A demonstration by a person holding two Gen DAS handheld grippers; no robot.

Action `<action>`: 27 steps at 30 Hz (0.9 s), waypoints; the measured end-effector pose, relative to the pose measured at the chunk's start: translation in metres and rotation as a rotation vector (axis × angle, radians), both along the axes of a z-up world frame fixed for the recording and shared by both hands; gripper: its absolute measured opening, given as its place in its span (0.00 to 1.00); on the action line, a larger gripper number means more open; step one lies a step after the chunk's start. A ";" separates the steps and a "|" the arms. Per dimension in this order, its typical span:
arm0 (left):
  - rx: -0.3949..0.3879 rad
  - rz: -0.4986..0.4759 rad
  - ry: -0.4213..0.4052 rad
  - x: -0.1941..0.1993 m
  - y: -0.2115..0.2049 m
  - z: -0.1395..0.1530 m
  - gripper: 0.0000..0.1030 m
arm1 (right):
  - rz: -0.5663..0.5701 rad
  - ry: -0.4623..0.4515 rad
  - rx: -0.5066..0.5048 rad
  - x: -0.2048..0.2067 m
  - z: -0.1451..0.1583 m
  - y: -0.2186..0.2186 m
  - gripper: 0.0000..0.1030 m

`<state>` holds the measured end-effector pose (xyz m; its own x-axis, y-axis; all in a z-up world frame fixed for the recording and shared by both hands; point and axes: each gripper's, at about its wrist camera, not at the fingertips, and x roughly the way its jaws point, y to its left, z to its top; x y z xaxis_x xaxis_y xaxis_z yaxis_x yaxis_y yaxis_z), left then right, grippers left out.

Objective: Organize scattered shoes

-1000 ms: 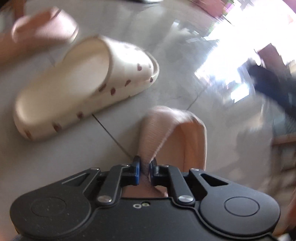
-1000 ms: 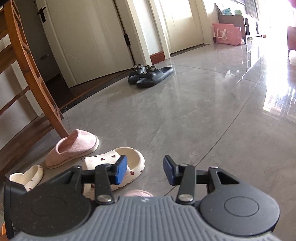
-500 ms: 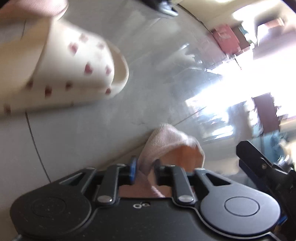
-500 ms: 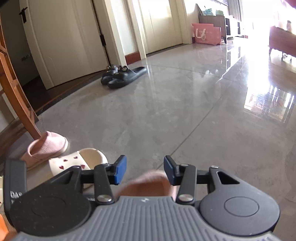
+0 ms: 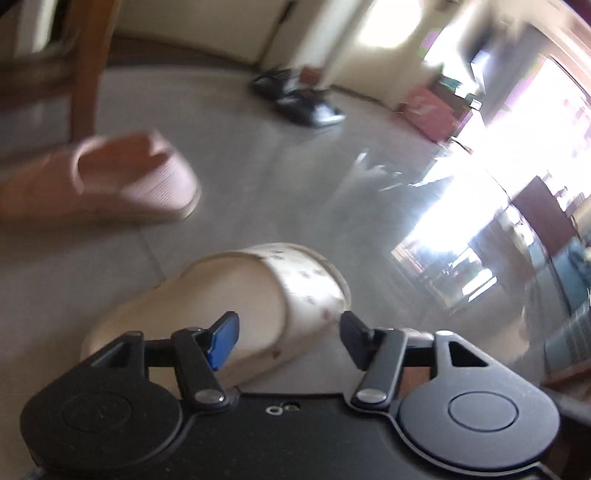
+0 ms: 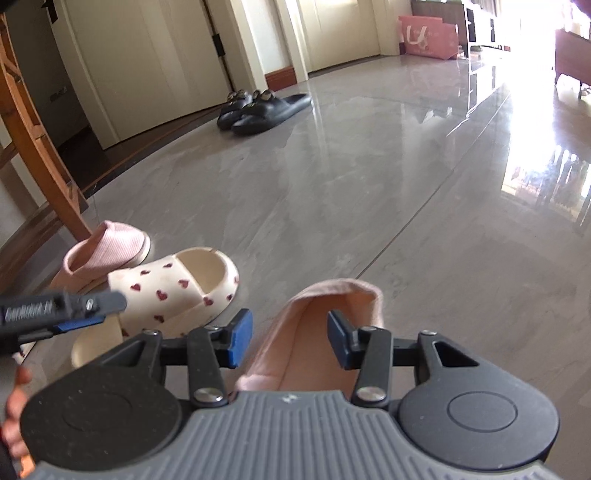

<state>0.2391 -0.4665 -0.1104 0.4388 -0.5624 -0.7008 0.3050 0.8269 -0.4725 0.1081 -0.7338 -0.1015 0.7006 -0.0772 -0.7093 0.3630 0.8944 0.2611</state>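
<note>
Looking along our right gripper [image 6: 290,341], we see its blue pads standing moderately apart over a pink slipper [image 6: 325,332] that lies on the grey floor [image 6: 369,206] just below us; the pads hang above the slipper's open inside and press on nothing. To the left of it sits a cream slide with red hearts [image 6: 177,291], and just beyond that, touching or nearly touching it, a second pink slipper [image 6: 107,251] lies by a wooden chair leg [image 6: 40,158]. Far off, near a white door [image 6: 147,59], a pair of black sandals [image 6: 258,109] rests side by side, and a pink bag [image 6: 428,35] stands against the far wall.

Our left gripper [image 5: 288,339] comes into the right-hand view from the left, over the near end of the cream slide. Its jaws are opening, and nothing sits between them; in its own blurred view the cream slide [image 5: 236,306] lies on the floor beneath and beyond the pads, untouched, with the far pink slipper [image 5: 110,181] up to the left. A fingertip of the person's hand [image 6: 14,410] shows at the left edge of the right-hand view.
</note>
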 end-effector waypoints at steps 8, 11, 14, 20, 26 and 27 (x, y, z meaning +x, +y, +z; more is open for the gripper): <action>-0.040 -0.139 0.027 0.020 -0.042 -0.016 0.16 | 0.021 -0.010 -0.022 -0.008 0.010 0.015 0.48; 0.037 -0.279 -0.031 0.006 -0.039 -0.009 0.16 | 0.022 -0.010 -0.023 -0.007 0.009 0.019 0.48; 0.139 -0.468 -0.088 -0.015 -0.029 0.001 0.15 | 0.032 -0.010 -0.021 -0.004 0.008 0.026 0.48; 0.334 -0.777 -0.109 -0.041 0.013 0.014 0.16 | 0.114 -0.010 -0.015 0.011 0.007 0.057 0.49; 0.402 -0.919 0.029 -0.038 0.066 0.028 0.35 | 0.207 0.000 -0.027 0.016 0.009 0.090 0.50; 0.392 -0.933 0.051 -0.035 0.073 0.033 0.35 | 0.212 0.002 -0.028 0.016 0.008 0.092 0.50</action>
